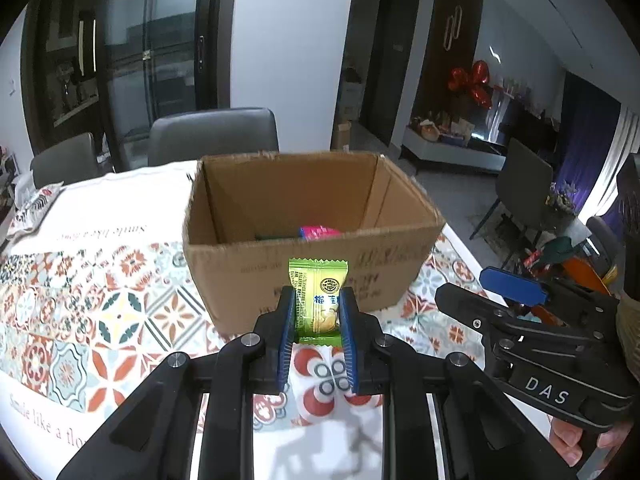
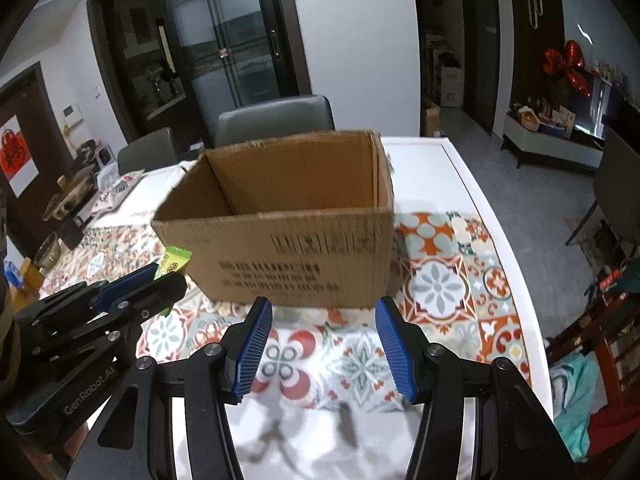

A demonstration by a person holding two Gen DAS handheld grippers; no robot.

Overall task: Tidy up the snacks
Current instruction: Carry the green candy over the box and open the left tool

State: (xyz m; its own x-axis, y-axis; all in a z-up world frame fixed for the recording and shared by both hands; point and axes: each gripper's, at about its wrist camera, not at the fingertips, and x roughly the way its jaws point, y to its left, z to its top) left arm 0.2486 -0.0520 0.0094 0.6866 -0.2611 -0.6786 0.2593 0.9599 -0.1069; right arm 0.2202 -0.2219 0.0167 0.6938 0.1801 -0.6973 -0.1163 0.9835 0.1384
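My left gripper is shut on a green and yellow snack packet and holds it above the table just in front of an open cardboard box. Inside the box lie a pink packet and a dark one. In the right wrist view my right gripper is open and empty, low over the patterned tablecloth in front of the same box. The left gripper with its green packet shows at the left there. The right gripper shows at the right in the left wrist view.
Grey chairs stand behind the table. Packets and clutter lie at the far left end of the table. The table's white edge runs along the right, with floor and chairs beyond.
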